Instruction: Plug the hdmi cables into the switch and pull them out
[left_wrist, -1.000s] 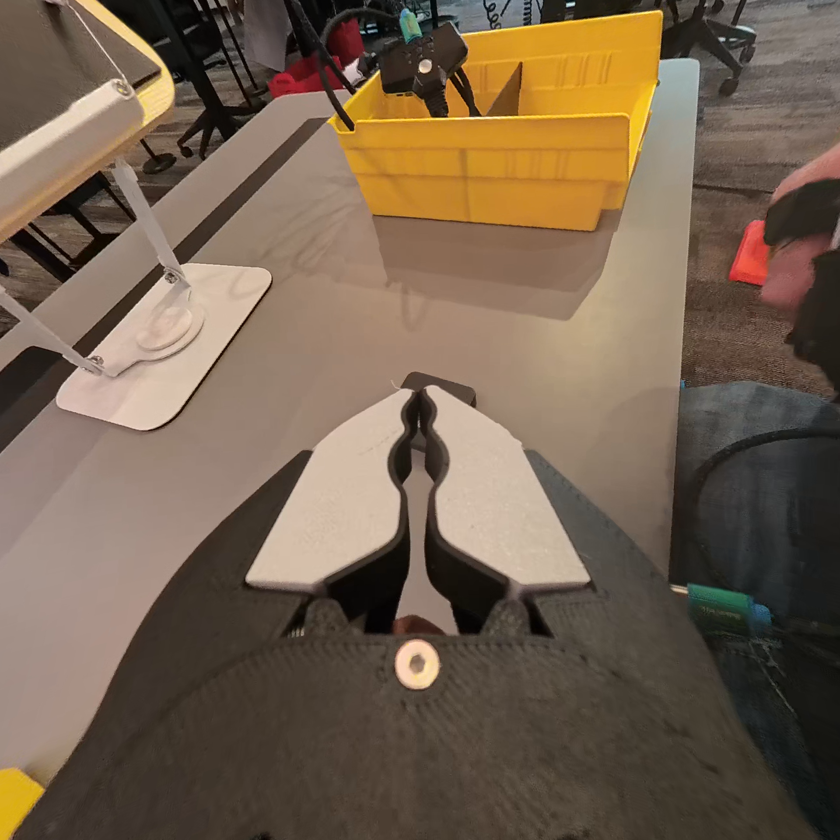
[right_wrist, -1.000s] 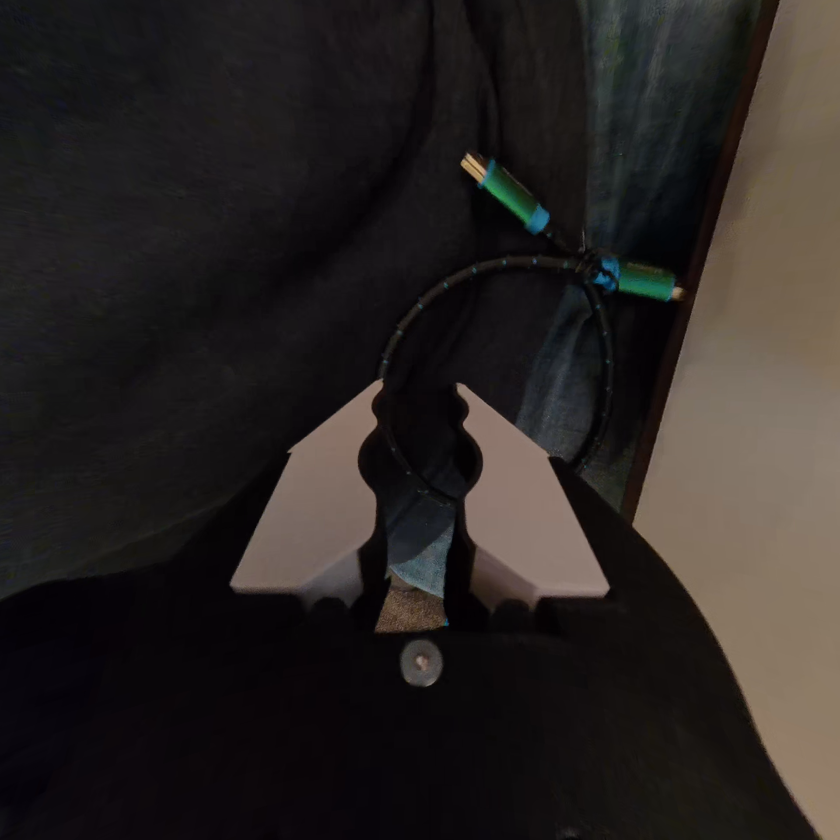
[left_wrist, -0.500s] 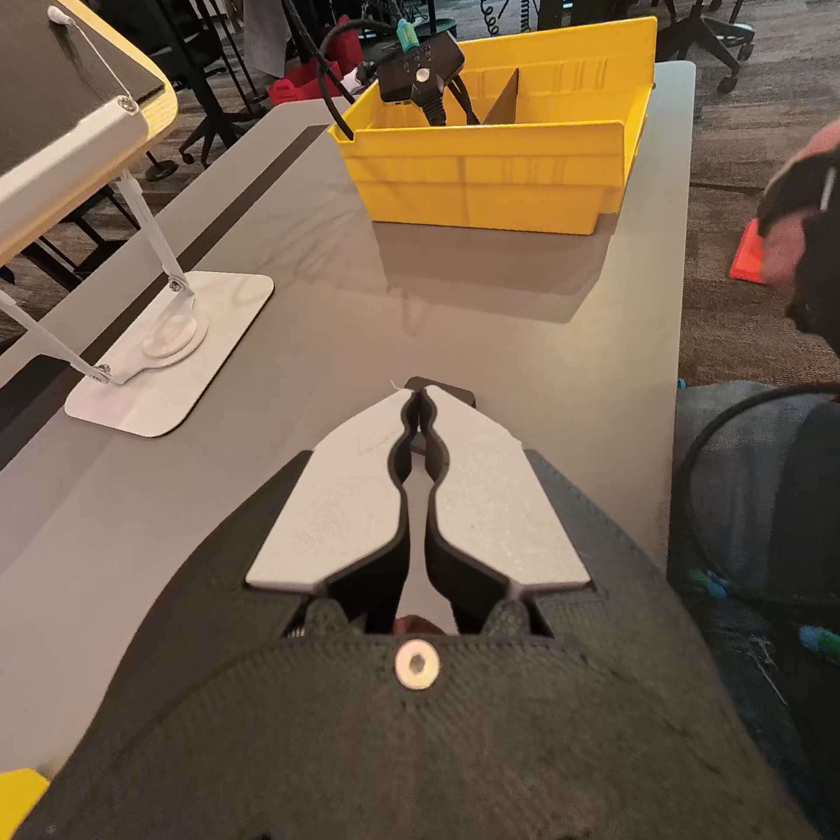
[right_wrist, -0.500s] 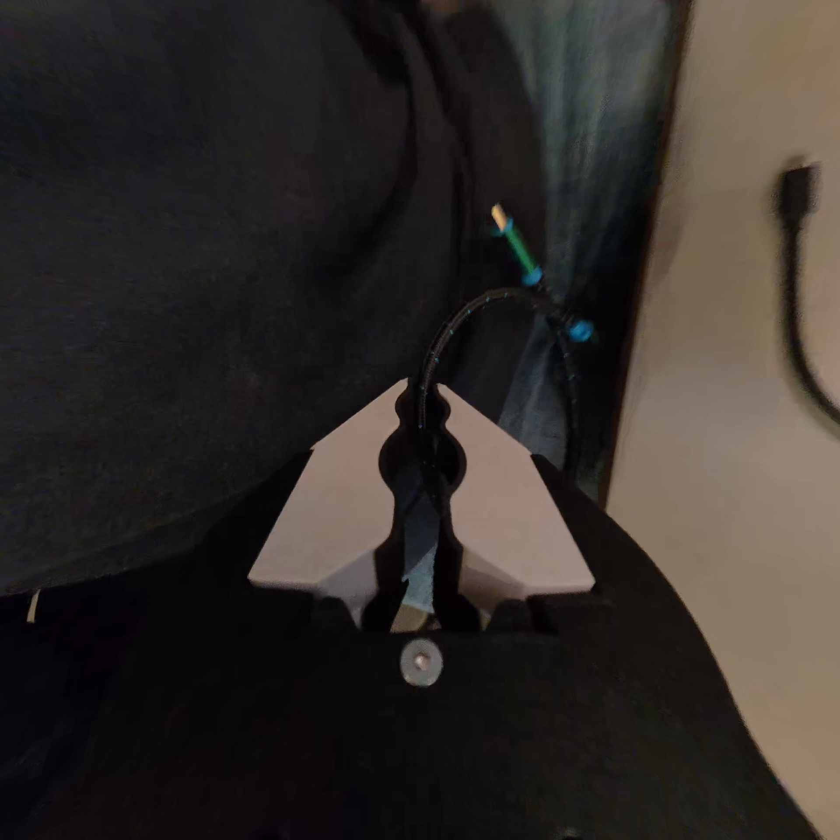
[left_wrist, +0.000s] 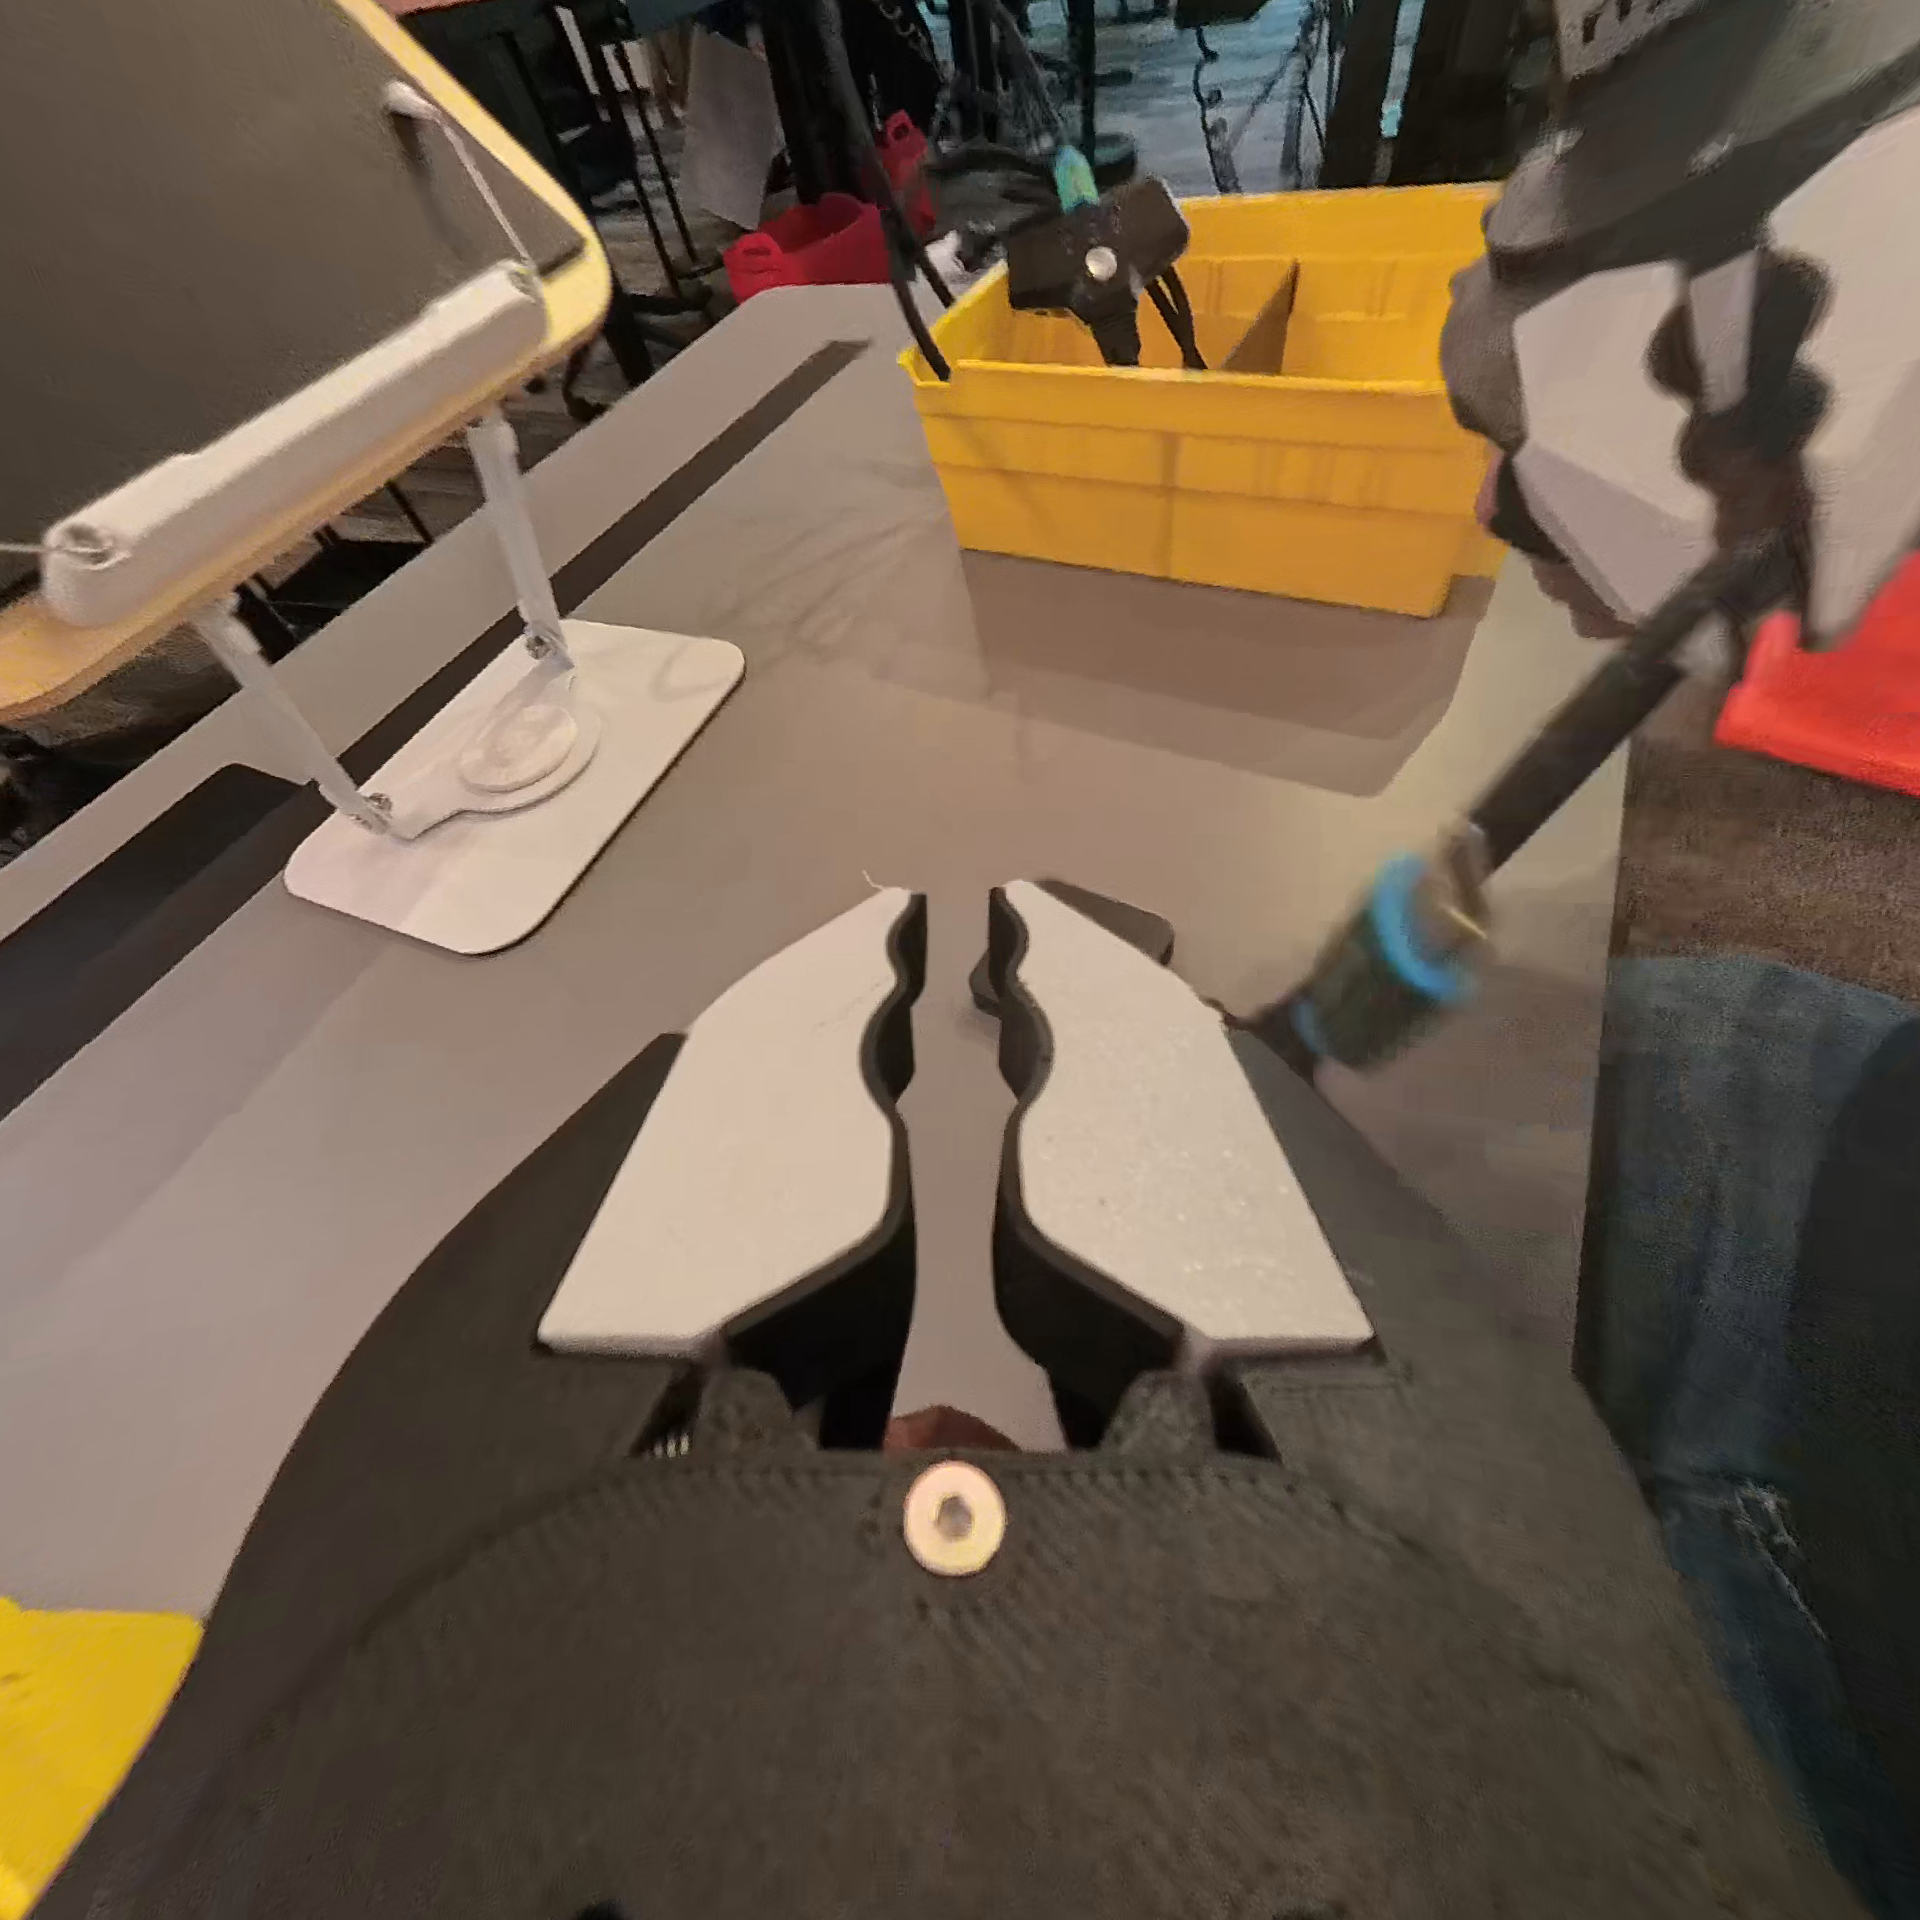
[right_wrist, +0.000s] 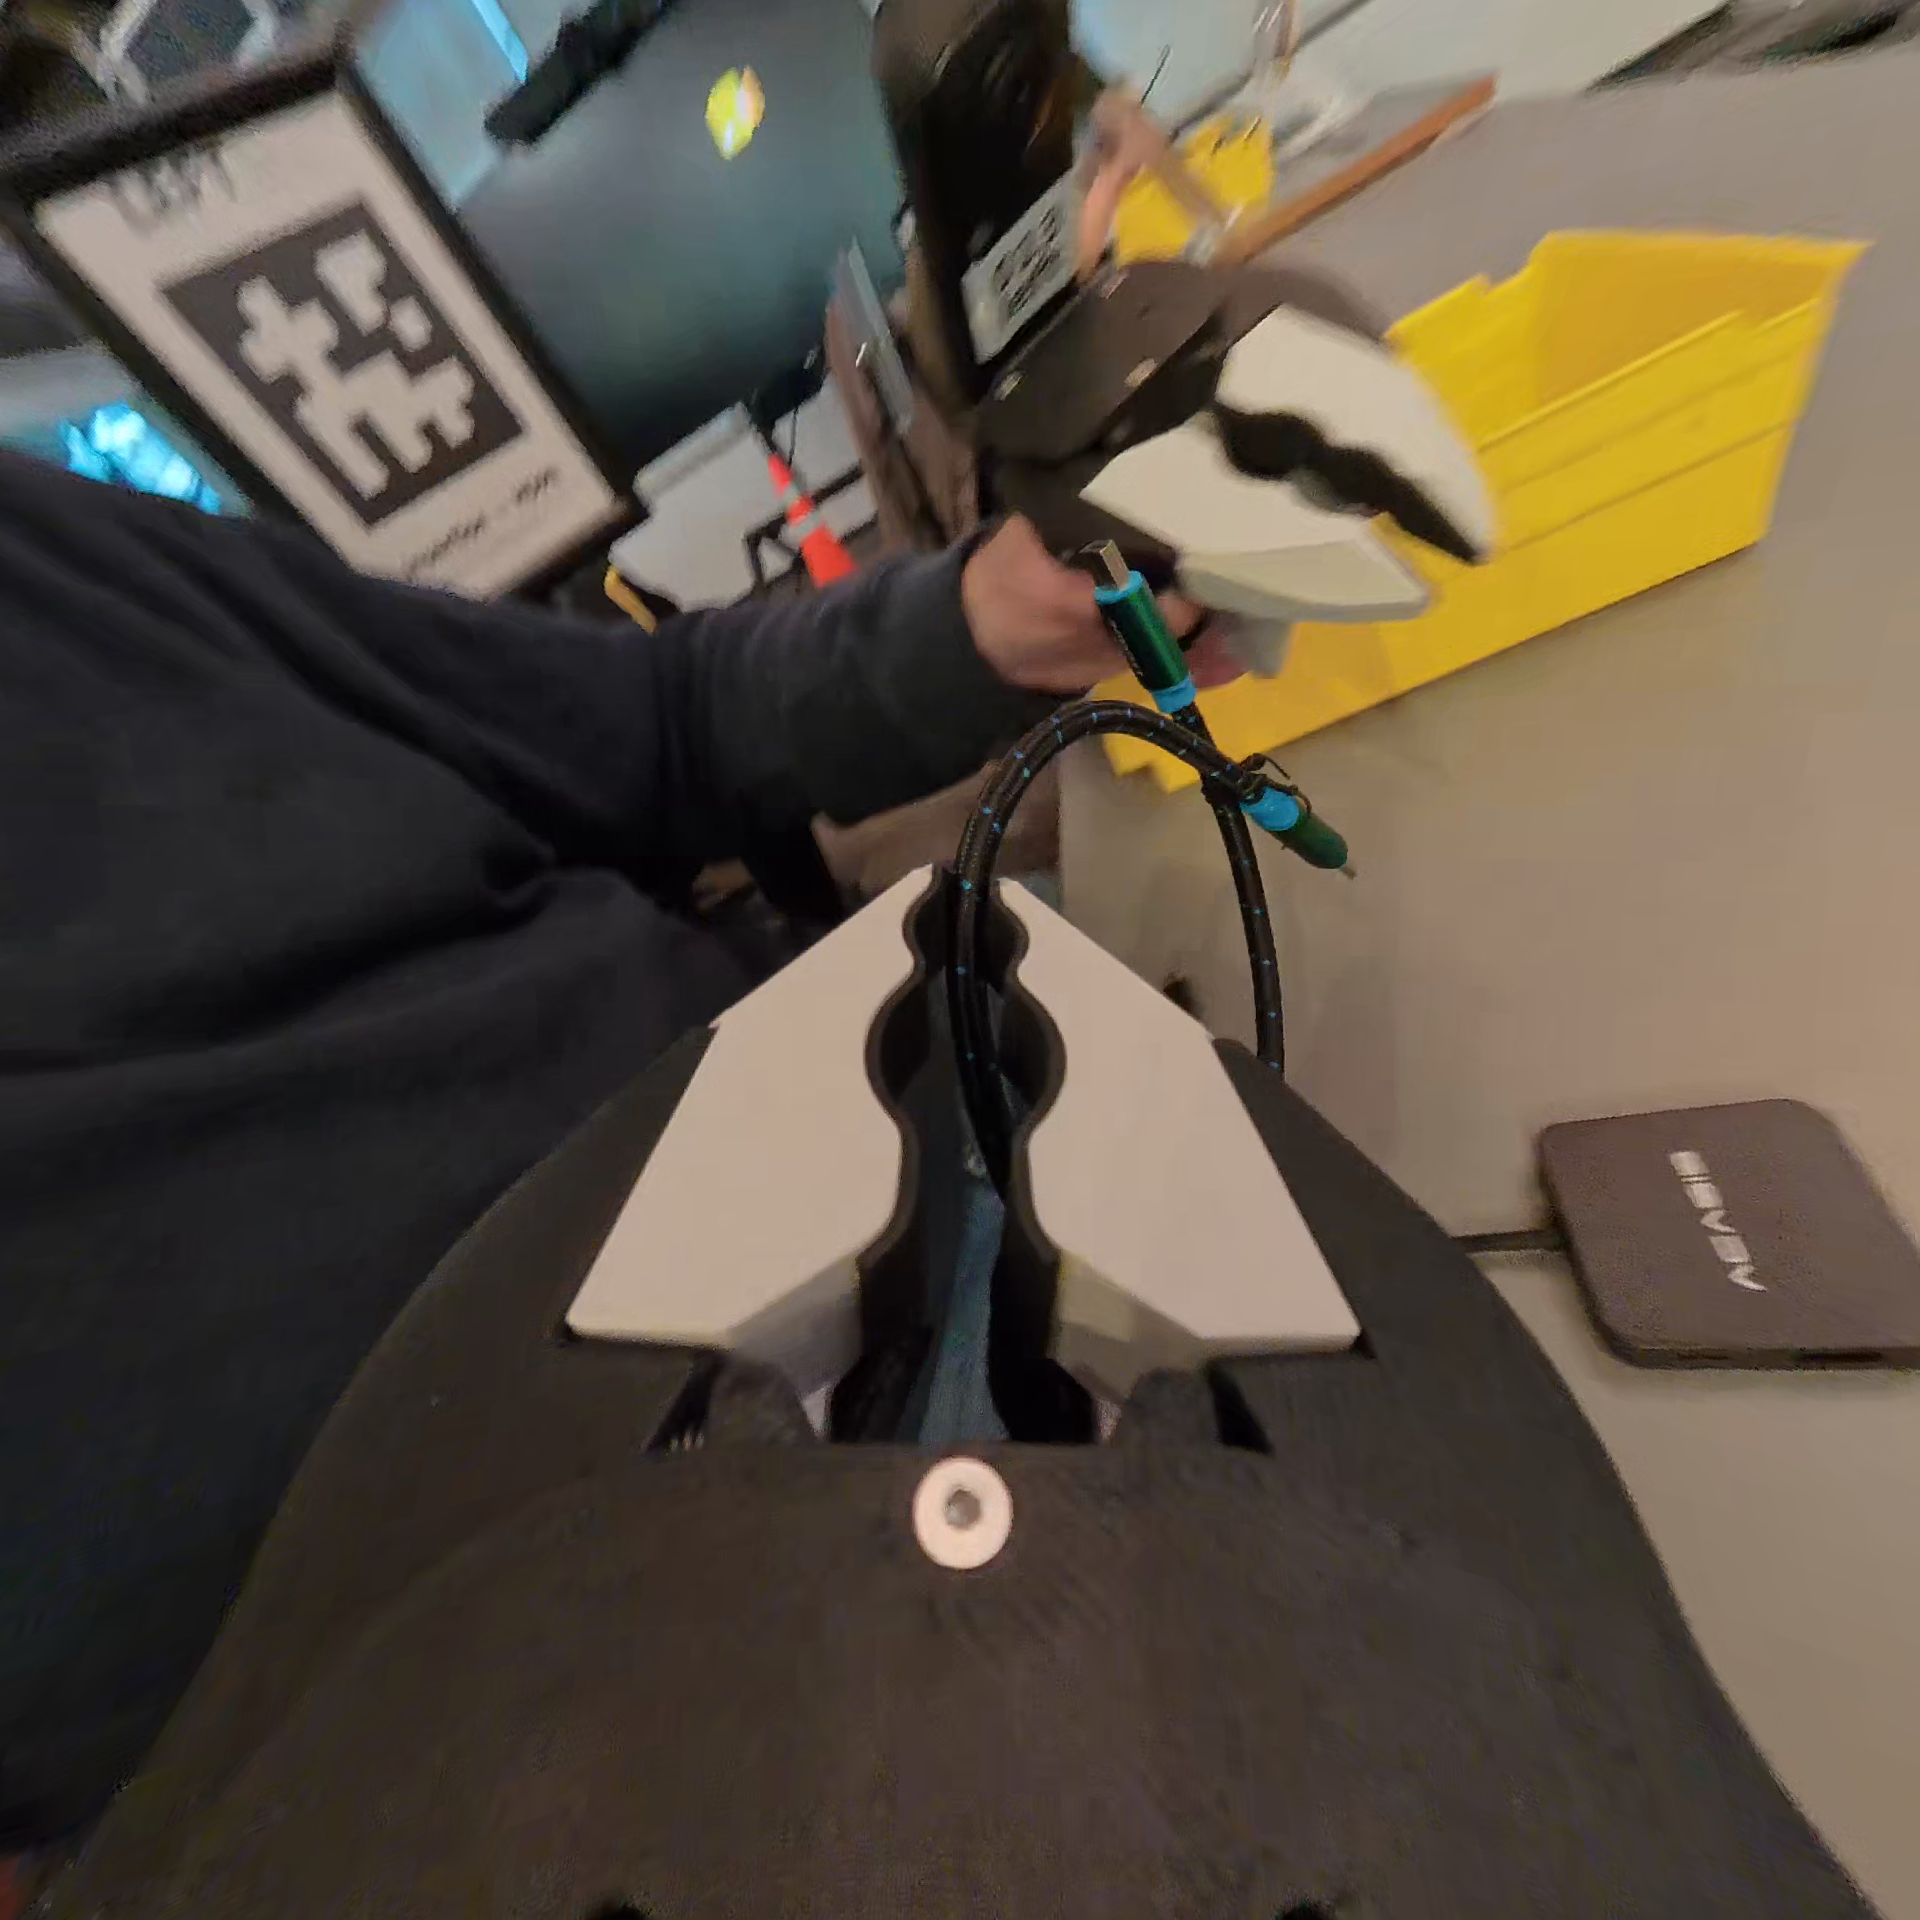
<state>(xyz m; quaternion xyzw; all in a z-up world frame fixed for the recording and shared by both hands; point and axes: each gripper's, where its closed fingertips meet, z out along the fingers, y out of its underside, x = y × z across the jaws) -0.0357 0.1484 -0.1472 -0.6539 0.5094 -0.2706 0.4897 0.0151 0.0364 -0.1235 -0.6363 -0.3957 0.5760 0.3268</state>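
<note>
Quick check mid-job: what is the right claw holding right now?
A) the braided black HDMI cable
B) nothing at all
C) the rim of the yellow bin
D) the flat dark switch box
A: in the right wrist view the right claw is closed on the braided black HDMI cable, whose loop rises from between its fingers, while the flat dark switch box lies apart on the table.

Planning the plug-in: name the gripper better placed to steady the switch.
Left, probably: the left gripper, empty with jaws apart, points at the switch; the right gripper is shut on the HDMI cable.
</note>
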